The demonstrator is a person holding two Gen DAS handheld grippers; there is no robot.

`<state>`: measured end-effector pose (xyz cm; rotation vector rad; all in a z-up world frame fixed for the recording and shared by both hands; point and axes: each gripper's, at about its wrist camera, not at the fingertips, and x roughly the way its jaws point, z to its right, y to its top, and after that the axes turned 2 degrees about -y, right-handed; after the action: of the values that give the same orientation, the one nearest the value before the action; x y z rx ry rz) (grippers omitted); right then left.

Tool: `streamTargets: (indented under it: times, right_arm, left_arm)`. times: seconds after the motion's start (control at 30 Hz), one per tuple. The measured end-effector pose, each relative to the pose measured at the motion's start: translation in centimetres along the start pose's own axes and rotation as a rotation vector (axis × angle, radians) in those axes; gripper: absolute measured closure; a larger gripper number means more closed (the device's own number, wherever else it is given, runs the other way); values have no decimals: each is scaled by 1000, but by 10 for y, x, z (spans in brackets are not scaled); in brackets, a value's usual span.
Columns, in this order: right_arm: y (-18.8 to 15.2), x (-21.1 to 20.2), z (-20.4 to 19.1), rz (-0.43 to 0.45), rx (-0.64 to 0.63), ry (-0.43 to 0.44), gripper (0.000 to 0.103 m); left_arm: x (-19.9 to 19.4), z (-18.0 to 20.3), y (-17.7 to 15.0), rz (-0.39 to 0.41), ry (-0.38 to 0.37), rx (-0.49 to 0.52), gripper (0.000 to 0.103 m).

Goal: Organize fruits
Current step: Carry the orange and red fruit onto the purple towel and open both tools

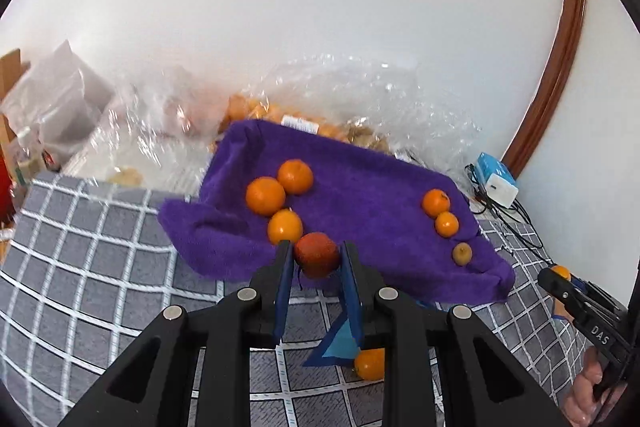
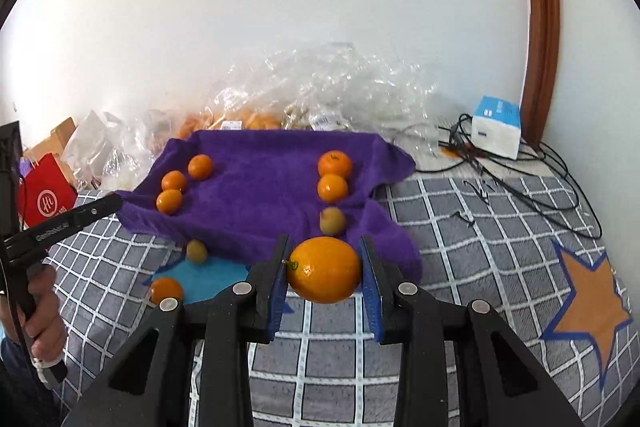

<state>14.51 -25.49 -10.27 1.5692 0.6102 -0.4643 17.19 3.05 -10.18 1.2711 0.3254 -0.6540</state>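
My left gripper (image 1: 316,247) is shut on a small reddish-orange fruit (image 1: 316,257), held above the near edge of a purple towel (image 1: 360,195). On that towel three oranges (image 1: 265,195) cluster at the left, and two oranges (image 1: 435,203) with a small brownish fruit (image 1: 462,253) line up at the right. My right gripper (image 2: 324,243) is shut on a large orange (image 2: 324,271), just in front of the towel (image 2: 260,195). Off the towel lie a brownish fruit (image 2: 196,251) and an orange (image 2: 167,290) on a blue patch (image 2: 212,277).
A grey checked bedspread (image 2: 460,219) lies under everything. Crinkled clear plastic bags (image 2: 320,87) with more fruit pile against the white wall. A blue-white box (image 2: 496,131) and black cables (image 2: 520,171) are at the right, a red bag (image 2: 44,195) at the left. A person's hand (image 2: 44,311) grips the left tool.
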Motion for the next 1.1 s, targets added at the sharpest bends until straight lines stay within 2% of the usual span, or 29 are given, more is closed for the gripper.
streamTargets:
  times: [0.1, 0.37, 0.67, 1.1]
  right_arm:
    - [5, 0, -3, 7, 2, 10, 70]
    - [20, 4, 1, 21, 26, 11, 70]
    - [39, 6, 6, 30, 41, 6, 70]
    - [60, 24, -1, 26, 39, 16, 70]
  left_arm:
    - [-9, 1, 8, 5, -5, -7, 80]
    - [-33, 4, 26, 30, 37, 8, 80]
    - [-44, 4, 38, 53, 69, 13, 80]
    - [-32, -7, 53, 44, 90, 15, 80]
